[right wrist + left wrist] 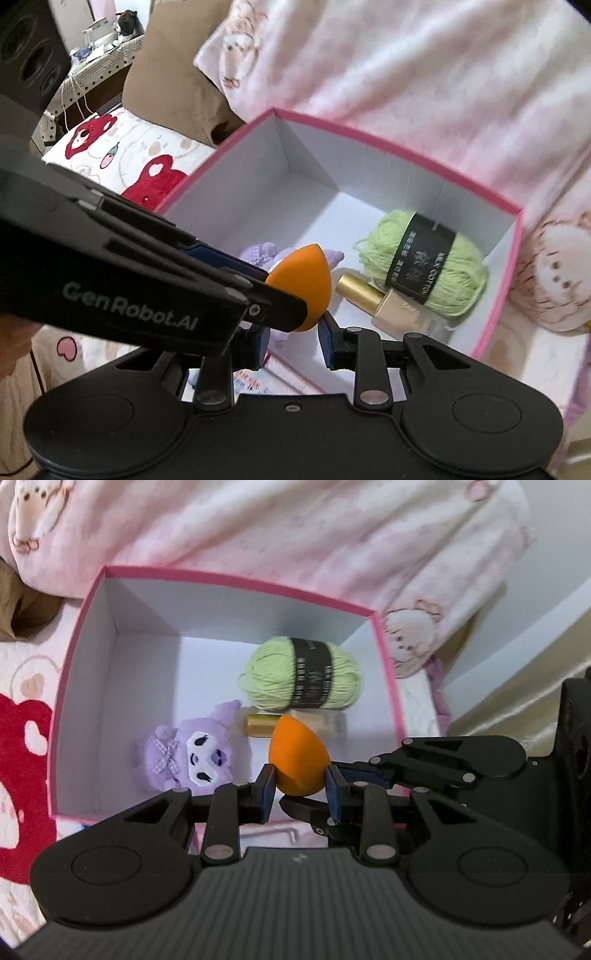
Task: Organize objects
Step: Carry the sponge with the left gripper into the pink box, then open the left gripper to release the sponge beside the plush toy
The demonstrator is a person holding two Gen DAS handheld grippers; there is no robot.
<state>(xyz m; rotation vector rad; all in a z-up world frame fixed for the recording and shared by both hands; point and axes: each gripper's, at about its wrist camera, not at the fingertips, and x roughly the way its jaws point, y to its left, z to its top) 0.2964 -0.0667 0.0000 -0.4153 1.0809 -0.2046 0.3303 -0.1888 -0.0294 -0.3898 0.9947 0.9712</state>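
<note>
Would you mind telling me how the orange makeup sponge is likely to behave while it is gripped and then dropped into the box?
The orange makeup sponge, clamped in the left gripper, looks like soft foam, so it probably squashes and weighs little. Its teardrop shape may roll or bounce in the pink box.

Orange sponge (297, 760), pale green yarn (301, 677) with black band, lilac plush (184, 758), pink-rimmed white box (236, 581)

Bed with a pink box on its printed cover

The bed cover (22, 746), pale with red bear shapes, carries the pink-rimmed box (388, 672) just ahead of the tongs. A pink cartoon-print blanket (332, 535) lies heaped beyond the box, a brown cushion (166, 74) to its far left, and a small metal hex key (280, 830) beneath the tongs.
</note>
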